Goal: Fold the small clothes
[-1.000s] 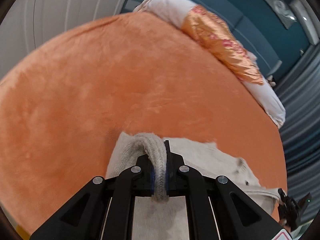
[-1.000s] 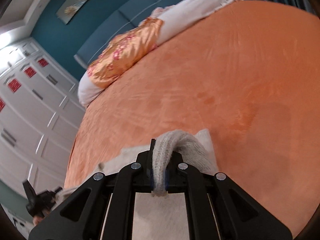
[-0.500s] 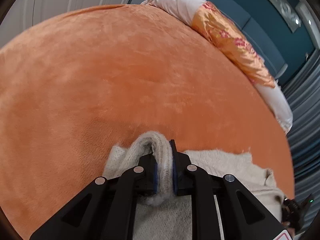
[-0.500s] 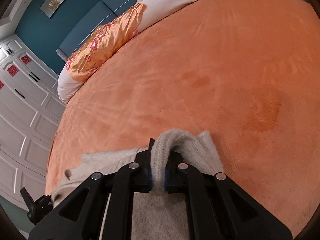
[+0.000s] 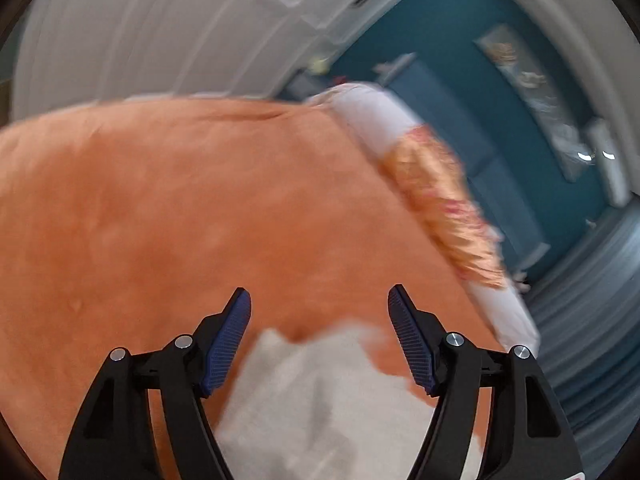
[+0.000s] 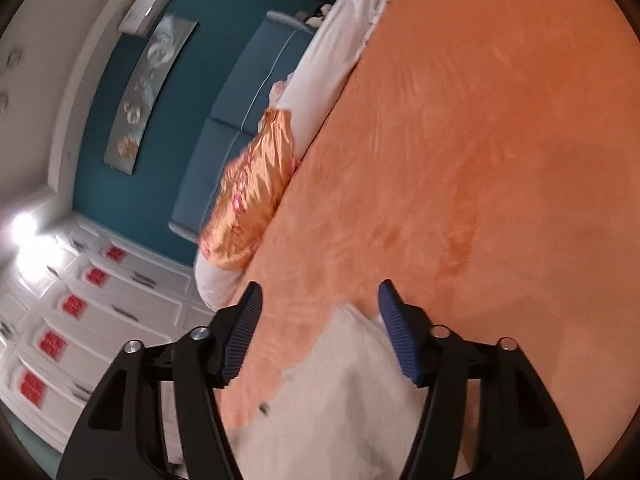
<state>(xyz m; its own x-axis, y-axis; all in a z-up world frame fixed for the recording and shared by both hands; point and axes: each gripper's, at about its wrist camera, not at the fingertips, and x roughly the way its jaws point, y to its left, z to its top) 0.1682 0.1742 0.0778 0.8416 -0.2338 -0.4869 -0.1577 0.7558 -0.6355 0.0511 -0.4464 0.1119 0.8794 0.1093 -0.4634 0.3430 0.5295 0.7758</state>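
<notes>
Left gripper (image 5: pixel 319 336) and right gripper (image 6: pixel 320 330) hovered with jaws spread wide, holding nothing, above a blurred, seemingly knitted cream garment (image 5: pixel 328 400) on an orange bed (image 5: pixel 180 208).

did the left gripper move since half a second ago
Yes. The left gripper has opened, let go of the cream knit garment and pulled up and back: against the orange bedspread, the white wardrobe now fills the top.
</notes>
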